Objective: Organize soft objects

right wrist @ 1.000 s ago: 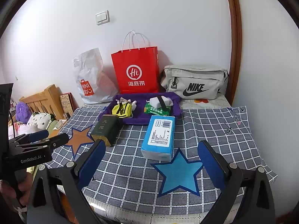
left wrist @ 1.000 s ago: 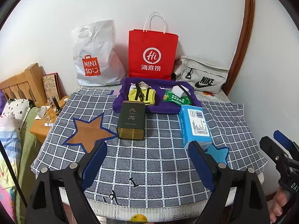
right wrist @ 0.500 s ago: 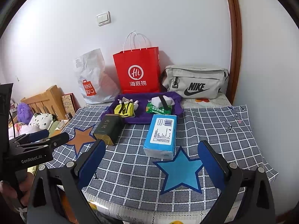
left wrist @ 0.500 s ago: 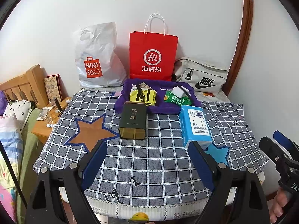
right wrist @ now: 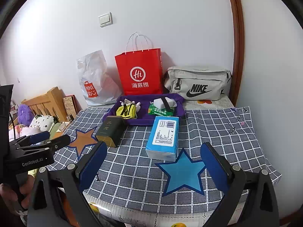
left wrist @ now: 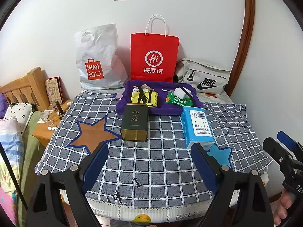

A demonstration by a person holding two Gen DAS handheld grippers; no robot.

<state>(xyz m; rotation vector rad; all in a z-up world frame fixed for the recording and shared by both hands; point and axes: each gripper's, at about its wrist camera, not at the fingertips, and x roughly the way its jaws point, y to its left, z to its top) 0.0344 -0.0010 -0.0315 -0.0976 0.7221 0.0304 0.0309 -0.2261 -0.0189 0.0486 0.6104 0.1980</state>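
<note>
While both grippers hang spread and empty, the soft blue plastic-wrapped tissue pack (right wrist: 163, 137) lies just ahead of the right gripper (right wrist: 153, 168), ahead-right of the left gripper (left wrist: 150, 167). Risk: the hard dark rectangular tin (left wrist: 134, 122) beside it could be taken by mistake; pinching may crush the pack.

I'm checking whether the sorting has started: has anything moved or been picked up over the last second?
Nothing has visibly changed. Both claws, left and right, hang open and empty over the checked cloth; the blue tissue pack, the dark tin and the purple tray lie where they were.
</note>
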